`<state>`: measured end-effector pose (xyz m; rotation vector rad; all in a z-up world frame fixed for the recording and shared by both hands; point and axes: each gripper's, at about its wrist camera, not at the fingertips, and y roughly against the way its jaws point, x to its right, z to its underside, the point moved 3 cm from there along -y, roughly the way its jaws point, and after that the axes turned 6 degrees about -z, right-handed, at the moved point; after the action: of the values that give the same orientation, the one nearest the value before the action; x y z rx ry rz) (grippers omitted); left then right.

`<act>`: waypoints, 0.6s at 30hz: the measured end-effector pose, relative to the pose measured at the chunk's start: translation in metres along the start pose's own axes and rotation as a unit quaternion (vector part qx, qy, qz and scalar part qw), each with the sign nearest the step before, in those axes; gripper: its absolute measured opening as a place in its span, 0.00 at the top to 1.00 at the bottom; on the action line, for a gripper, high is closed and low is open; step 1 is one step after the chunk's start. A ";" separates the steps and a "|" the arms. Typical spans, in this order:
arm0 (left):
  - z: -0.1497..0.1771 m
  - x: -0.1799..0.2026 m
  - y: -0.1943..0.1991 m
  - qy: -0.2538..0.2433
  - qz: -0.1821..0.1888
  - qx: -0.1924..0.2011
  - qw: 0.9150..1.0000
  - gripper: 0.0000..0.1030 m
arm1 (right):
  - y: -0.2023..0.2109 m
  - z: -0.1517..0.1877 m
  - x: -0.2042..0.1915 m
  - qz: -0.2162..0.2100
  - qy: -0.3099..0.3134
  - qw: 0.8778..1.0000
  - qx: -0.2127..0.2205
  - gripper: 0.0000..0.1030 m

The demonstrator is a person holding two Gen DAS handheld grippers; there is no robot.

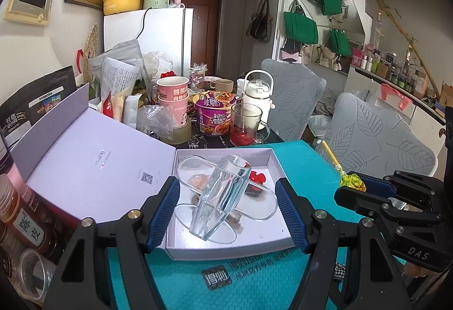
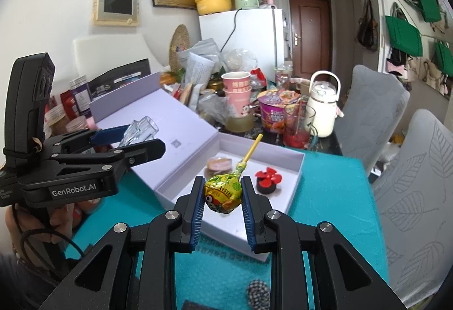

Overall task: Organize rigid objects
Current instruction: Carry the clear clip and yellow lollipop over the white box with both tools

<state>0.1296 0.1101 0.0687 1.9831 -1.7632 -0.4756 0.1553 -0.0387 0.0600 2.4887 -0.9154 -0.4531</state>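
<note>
Views compared: the left wrist camera looked through a clear glass point(image 1: 219, 196) held between the left gripper point(image 1: 228, 215), its blue ribbed pads pressed on the tumbler's sides, so the box point(image 1: 279, 236) floor behind showed distorted, with oval refractions. The right wrist camera showed that floor plainly and the same glass point(image 2: 141, 130) side-on, tilted in the left gripper point(image 2: 133, 137) above the open lid point(image 2: 158, 114).

Right gripper point(image 2: 223, 203) was narrowed on one lollipop point(image 2: 223, 192), clamped at its crinkled yellow-green foil head; the yellow stick point(image 2: 252, 150) slanted up and away. From the left camera the lollipop point(image 1: 352, 182) appeared at the tip of the right gripper point(image 1: 356, 188), beside the box and over the mat point(image 1: 305, 168).

Counts: one glass, one lollipop, one box, two grippers. Inside the box lay one red propeller-shaped piece on a dark round base point(image 2: 267, 179) and one flat pinkish disc point(image 2: 218, 164); whether the two touched the walls could not be told.

Materials: box, pale lilac card, rectangular, shallow, with hinged lid laid back to the left; mat, teal, finely textured; glass, faceted, tapering towards its thick base; gripper frames, matt black plastic with metal rivets. One checked fabric item point(image 2: 257, 294) lay on the mat nearer the camera.
</note>
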 end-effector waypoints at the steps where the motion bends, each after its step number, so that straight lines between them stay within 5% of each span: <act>1: -0.002 0.000 -0.004 -0.001 0.002 0.000 1.000 0.33 | -0.002 -0.002 0.003 0.001 -0.001 1.000 0.000 0.76; 18: -0.041 0.002 -0.061 -0.003 -0.010 0.002 1.000 0.33 | -0.053 -0.043 0.032 -0.002 0.001 1.000 0.002 0.76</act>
<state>0.2032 0.1180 0.0707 2.0070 -1.7501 -0.4853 0.2252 -0.0116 0.0645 2.4944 -0.9104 -0.4516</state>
